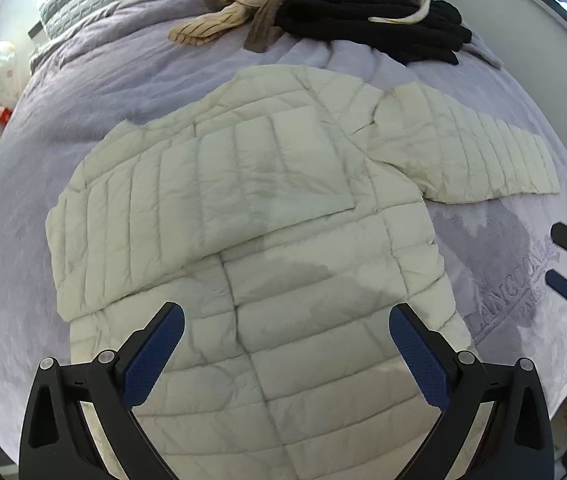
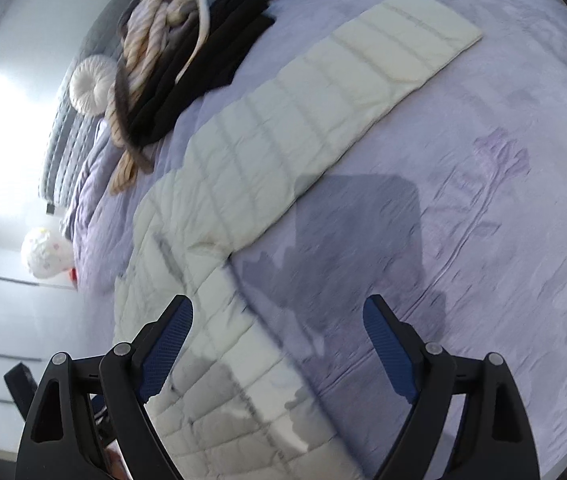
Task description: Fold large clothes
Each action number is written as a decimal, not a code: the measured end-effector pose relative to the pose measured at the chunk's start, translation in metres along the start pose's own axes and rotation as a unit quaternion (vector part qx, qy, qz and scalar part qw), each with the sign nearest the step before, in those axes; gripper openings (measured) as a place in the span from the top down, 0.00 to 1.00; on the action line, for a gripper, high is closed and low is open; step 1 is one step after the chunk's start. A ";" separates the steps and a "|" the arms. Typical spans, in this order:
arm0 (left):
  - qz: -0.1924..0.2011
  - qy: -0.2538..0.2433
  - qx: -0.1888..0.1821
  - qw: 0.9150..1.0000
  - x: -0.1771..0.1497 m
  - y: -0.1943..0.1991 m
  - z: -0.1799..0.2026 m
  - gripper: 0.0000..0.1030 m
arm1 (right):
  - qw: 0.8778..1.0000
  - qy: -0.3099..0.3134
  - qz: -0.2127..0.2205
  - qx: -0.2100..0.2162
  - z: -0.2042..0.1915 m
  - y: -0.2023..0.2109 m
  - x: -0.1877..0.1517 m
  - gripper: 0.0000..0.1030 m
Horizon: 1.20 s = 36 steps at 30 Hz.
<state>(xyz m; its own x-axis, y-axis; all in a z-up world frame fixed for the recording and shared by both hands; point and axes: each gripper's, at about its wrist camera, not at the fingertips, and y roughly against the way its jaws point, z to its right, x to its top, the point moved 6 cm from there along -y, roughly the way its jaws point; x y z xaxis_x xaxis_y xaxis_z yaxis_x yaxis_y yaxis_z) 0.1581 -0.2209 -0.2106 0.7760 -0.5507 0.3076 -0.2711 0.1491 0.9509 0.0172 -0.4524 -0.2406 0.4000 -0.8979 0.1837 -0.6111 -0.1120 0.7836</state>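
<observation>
Now both the left gripper and right gripper are hovering wide open and empty over the jacket lying on the bed, one sleeve folded across, the other sleeve at two o'clock likely needing folding next.

The quilted jacket looks like smooth, faintly shiny cloth; beneath it the bedspread is matt, plush fabric with embroidered lettering.

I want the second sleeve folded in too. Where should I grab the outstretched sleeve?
Grip the sleeve at its cuff end with the right claw, coming from the bed's open side. It lies flat and straight, its cuff edge free.
</observation>
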 end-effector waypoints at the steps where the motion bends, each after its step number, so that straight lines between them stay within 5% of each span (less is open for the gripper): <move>1: 0.000 -0.006 0.002 1.000 0.001 -0.002 0.005 0.00 | 1.000 -0.001 0.009 -0.003 0.004 0.000 0.005 0.14; 14: -0.017 -0.021 0.010 1.000 0.016 -0.040 0.047 0.00 | 0.997 -0.078 0.001 0.010 0.062 -0.036 0.075 0.13; 28: -0.018 -0.010 0.005 1.000 0.033 -0.063 0.054 0.00 | 0.982 -0.152 0.043 0.103 0.072 -0.080 0.151 0.13; 36: -0.014 -0.005 0.006 1.000 0.038 -0.065 0.046 0.00 | 0.964 -0.208 0.045 0.163 0.066 -0.091 0.159 0.16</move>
<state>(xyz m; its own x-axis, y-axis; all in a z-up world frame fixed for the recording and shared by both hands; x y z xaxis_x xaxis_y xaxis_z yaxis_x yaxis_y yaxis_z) 0.1792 -0.2900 -0.2626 0.7783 -0.5620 0.2801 -0.2556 0.1238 0.9588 0.0915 -0.6131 -0.3218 0.0689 -0.9956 -0.0639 -0.8396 -0.0925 0.5352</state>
